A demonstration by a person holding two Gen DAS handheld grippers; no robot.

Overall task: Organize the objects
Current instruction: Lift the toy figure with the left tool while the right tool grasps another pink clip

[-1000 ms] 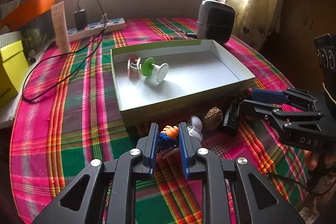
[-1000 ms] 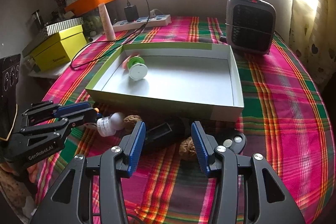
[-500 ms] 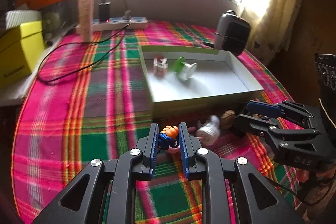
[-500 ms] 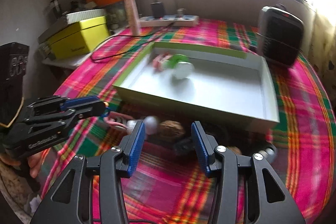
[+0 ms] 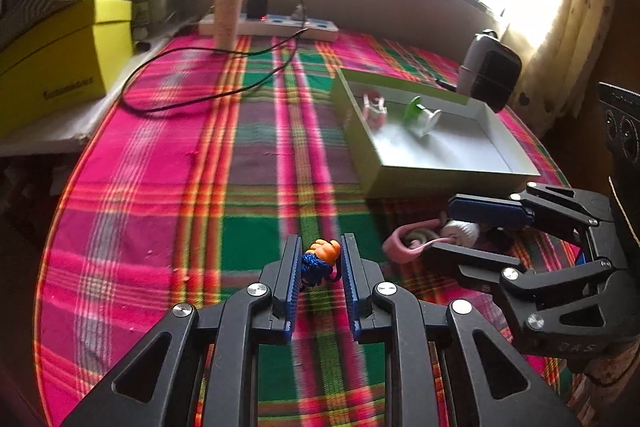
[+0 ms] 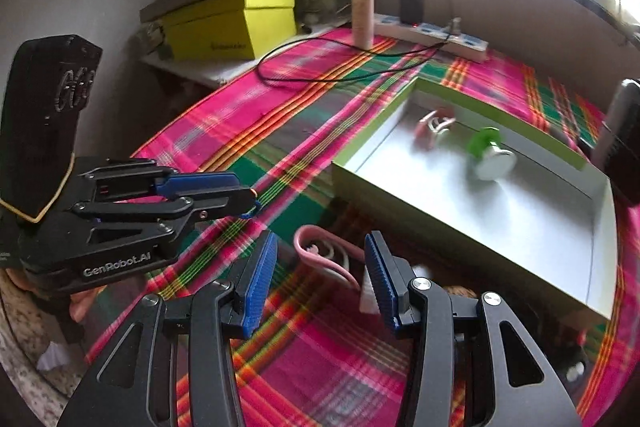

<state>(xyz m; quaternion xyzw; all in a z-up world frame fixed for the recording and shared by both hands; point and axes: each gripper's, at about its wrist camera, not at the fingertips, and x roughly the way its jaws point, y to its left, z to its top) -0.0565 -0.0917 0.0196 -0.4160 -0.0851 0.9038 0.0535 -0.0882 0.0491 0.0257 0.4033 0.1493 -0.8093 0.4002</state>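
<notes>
My left gripper (image 5: 320, 263) is clamped on the orange-and-blue toy (image 5: 320, 259); the box (image 5: 432, 175) lies ahead to its right. My right gripper (image 6: 320, 267), jaws parted and seemingly empty, sits nearer the box

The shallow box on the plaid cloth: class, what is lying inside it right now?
Inside the shallow box lie a green-and-white spool and a small pink-and-white object, blurred. The rest of its floor shows bare; the near wall hides a strip.
</notes>
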